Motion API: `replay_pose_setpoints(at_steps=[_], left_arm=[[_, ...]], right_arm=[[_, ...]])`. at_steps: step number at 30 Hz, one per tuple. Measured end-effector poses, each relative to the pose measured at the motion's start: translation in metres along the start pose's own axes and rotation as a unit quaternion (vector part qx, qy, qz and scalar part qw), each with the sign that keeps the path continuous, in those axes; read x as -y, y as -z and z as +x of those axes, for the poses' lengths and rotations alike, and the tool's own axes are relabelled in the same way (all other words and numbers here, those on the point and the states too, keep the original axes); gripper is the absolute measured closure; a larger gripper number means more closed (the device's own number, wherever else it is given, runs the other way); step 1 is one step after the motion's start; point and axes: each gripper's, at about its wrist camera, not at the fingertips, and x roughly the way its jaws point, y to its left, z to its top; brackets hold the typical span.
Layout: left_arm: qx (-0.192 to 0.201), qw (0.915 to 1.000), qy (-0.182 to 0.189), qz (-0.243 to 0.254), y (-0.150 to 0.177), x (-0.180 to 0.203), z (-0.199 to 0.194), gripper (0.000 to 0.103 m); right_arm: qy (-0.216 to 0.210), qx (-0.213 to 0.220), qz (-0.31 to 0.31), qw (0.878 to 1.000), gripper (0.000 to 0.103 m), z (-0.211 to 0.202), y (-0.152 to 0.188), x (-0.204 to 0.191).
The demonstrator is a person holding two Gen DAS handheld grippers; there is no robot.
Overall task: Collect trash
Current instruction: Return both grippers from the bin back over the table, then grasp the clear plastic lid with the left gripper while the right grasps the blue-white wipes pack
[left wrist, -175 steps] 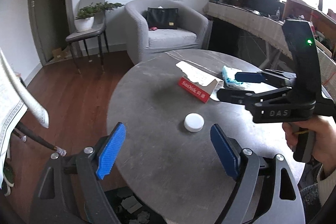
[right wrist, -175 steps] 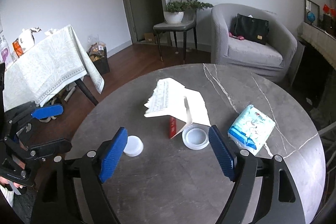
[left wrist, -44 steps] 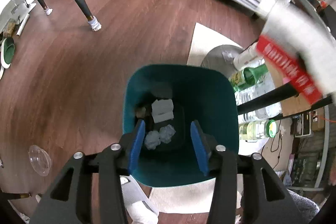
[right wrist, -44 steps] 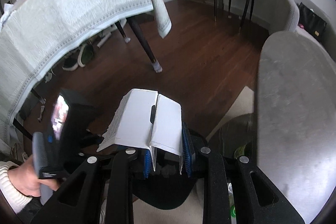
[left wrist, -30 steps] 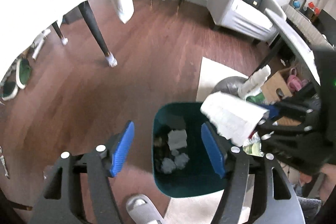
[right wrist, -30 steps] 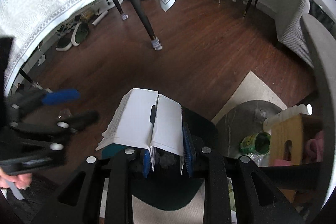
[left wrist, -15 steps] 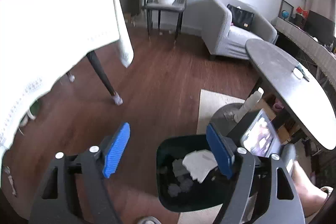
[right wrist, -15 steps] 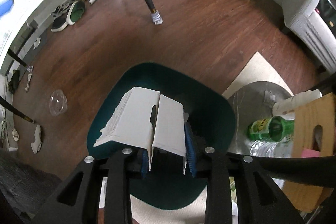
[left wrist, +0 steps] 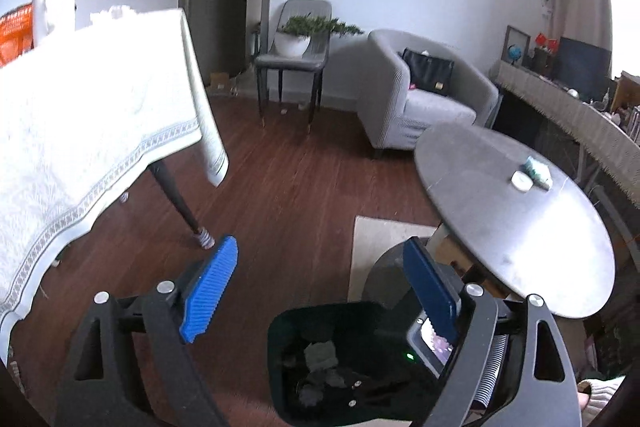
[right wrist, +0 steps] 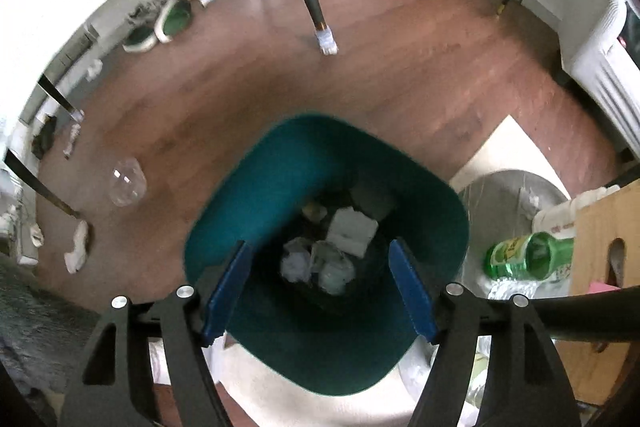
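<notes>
The left gripper's right finger (left wrist: 430, 293) is covering part of the bin (left wrist: 280, 339), whose near rim is running off the bottom edge, and the scraps (left wrist: 320, 353) inside are lying too dark to identify. The right wrist view is blurring the floor (right wrist: 400, 67), and the crumpled trash (right wrist: 316, 261) is looking smeared.

Crumpled paper (right wrist: 316, 263) in bin (right wrist: 280, 163) — bottle (right wrist: 520, 259) to its right

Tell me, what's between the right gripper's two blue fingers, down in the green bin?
In the right wrist view, crumpled paper wads and a white folded piece lie in the teal bin, between the open right gripper's fingers.
</notes>
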Motion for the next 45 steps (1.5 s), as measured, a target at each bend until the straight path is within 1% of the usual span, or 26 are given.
replay_pose_setpoints(at_steps=[1, 2, 4, 5, 6, 8, 10, 12, 13, 14, 16, 20, 28, 34, 41, 45], left_arm=[[0.004, 1.0, 0.003, 0.0, -0.003, 0.004, -0.002, 0.015], [0.009, 0.9999, 0.007, -0.001, -0.005, 0.008, -0.004, 0.015], [0.017, 0.9998, 0.014, -0.002, -0.011, 0.016, -0.006, 0.015], [0.021, 0.9997, 0.016, -0.001, -0.014, 0.02, -0.007, 0.015], [0.025, 0.9996, 0.017, 0.0, -0.015, 0.023, -0.009, 0.015], [0.035, 0.9992, 0.021, 0.003, -0.02, 0.032, -0.013, 0.014], [0.042, 0.9988, 0.025, 0.004, -0.025, 0.042, -0.015, 0.013], [0.048, 0.9983, 0.034, 0.001, -0.03, 0.049, -0.015, 0.011], [0.051, 0.9978, 0.042, -0.003, -0.034, 0.053, -0.017, 0.01], [0.054, 0.9974, 0.048, -0.004, -0.036, 0.056, -0.018, 0.009], [0.06, 0.9966, 0.057, -0.003, -0.044, 0.065, -0.022, 0.01], [0.073, 0.9954, 0.063, 0.004, -0.055, 0.08, -0.022, 0.01], [0.074, 0.9947, 0.071, 0.009, -0.068, 0.111, -0.001, 0.01], [0.069, 0.9944, 0.078, 0.018, -0.074, 0.133, 0.018, 0.01], [0.057, 0.994, 0.087, 0.033, -0.081, 0.16, 0.047, 0.01], [0.05, 0.9939, 0.092, 0.035, -0.084, 0.172, 0.064, 0.01]], right_arm=[[0.0, 0.0, 0.0, 1.0, 0.031, 0.0, 0.0, 0.0], [-0.002, 0.012, -0.001, 1.0, 0.031, -0.008, -0.001, 0.001], [-0.009, 0.046, -0.003, 0.999, 0.031, -0.033, -0.002, 0.003], [-0.01, 0.056, -0.003, 0.998, 0.031, -0.04, -0.003, 0.004], [-0.015, 0.081, -0.004, 0.997, 0.031, -0.055, -0.005, 0.007], [-0.02, 0.115, -0.003, 0.993, 0.031, -0.078, -0.006, 0.01], [-0.019, 0.141, -0.002, 0.99, 0.032, -0.097, -0.007, 0.014], [-0.04, 0.165, -0.001, 0.985, 0.032, -0.115, -0.009, 0.02], [-0.039, 0.177, -0.001, 0.984, 0.031, -0.124, -0.009, 0.021], [-0.026, 0.185, -0.004, 0.982, 0.031, -0.132, -0.009, 0.023], [-0.027, 0.195, -0.006, 0.98, 0.031, -0.142, -0.007, 0.029], [-0.025, 0.22, 0.005, 0.975, 0.031, -0.163, -0.004, 0.052], [-0.003, 0.257, 0.047, 0.965, 0.029, -0.198, 0.008, 0.113], [0.02, 0.282, 0.079, 0.956, 0.028, -0.221, 0.017, 0.159], [0.048, 0.297, 0.12, 0.946, 0.026, -0.235, 0.029, 0.21], [0.062, 0.303, 0.142, 0.94, 0.023, -0.241, 0.034, 0.235]])
